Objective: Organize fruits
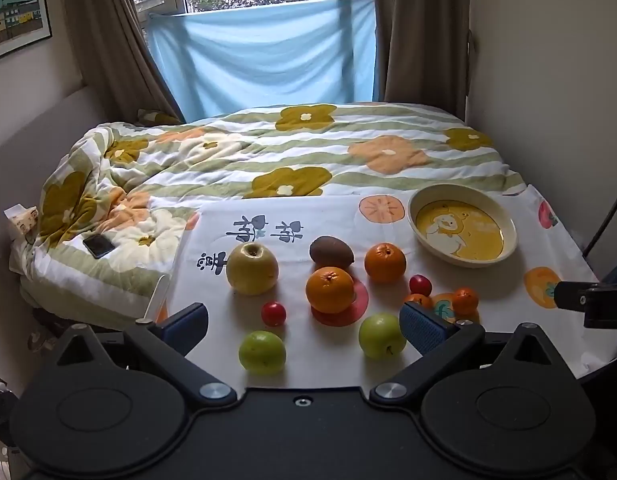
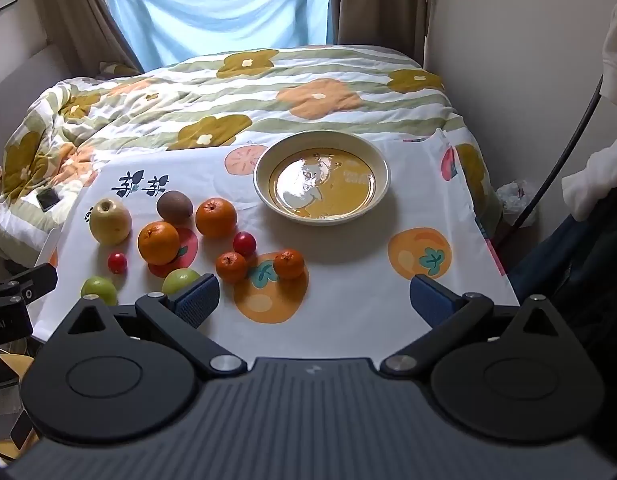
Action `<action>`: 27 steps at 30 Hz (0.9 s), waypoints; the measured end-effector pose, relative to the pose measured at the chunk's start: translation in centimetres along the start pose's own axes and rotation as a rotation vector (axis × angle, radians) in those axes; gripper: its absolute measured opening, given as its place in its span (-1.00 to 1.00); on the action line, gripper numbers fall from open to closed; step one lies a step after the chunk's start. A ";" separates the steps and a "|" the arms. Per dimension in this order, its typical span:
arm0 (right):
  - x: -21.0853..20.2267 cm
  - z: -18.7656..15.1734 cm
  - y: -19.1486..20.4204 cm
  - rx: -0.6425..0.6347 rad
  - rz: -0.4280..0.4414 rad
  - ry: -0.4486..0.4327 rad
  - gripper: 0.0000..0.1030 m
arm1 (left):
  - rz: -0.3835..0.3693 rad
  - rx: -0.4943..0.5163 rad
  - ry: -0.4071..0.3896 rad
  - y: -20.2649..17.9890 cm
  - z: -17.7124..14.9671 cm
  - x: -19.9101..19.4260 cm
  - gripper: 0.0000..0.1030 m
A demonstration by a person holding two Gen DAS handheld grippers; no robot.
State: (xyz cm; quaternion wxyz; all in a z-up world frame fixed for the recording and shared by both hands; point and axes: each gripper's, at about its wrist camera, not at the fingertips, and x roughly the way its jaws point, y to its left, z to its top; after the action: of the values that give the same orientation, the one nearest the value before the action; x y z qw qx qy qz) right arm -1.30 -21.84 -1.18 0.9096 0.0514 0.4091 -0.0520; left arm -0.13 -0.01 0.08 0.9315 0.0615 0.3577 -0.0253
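Note:
Fruits lie on a white printed cloth (image 1: 292,224): a yellow apple (image 1: 252,268), a kiwi (image 1: 331,251), two oranges (image 1: 330,290) (image 1: 385,262), two green apples (image 1: 262,352) (image 1: 381,336), two small red fruits (image 1: 273,313) (image 1: 420,285) and two mandarins (image 2: 231,267) (image 2: 288,263). An empty yellow bowl (image 1: 504,216), also in the right wrist view (image 2: 382,168), stands at the back right. My left gripper (image 1: 304,324) is open and empty over the near fruits. My right gripper (image 2: 314,300) is open and empty over bare cloth in front of the bowl.
The cloth-covered table stands against a bed with a flowered quilt (image 1: 292,152). A phone (image 1: 98,245) lies on the quilt at the left. Walls close in on both sides. A dark cable (image 2: 564,160) hangs at the right.

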 end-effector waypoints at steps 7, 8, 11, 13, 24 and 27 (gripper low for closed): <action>0.1 0.2 0.0 -0.003 0.001 -0.004 1.00 | -0.002 0.010 0.004 0.0 0.2 0.4 1.00; 0.0 0.2 0.0 -0.004 -0.002 -0.009 1.00 | 0.000 0.012 0.009 -0.1 0.3 0.6 1.00; 0.3 0.2 -0.1 -0.007 0.000 0.000 1.00 | -0.004 0.010 0.009 0.1 0.5 0.5 1.00; 0.5 0.4 -0.1 -0.009 0.003 0.003 1.00 | -0.003 0.011 0.009 0.1 0.5 0.5 1.00; 0.0 0.4 0.3 -0.010 0.007 -0.011 1.00 | -0.011 0.003 0.013 0.1 0.6 0.4 1.00; -0.1 0.4 0.3 -0.010 0.008 -0.013 1.00 | -0.012 0.003 0.014 0.2 0.6 0.5 1.00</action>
State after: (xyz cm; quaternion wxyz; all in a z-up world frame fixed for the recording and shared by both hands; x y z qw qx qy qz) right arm -1.01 -21.55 -0.85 0.9127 0.0480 0.4031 -0.0467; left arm 0.64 0.09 0.27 0.9286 0.0609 0.3646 -0.0311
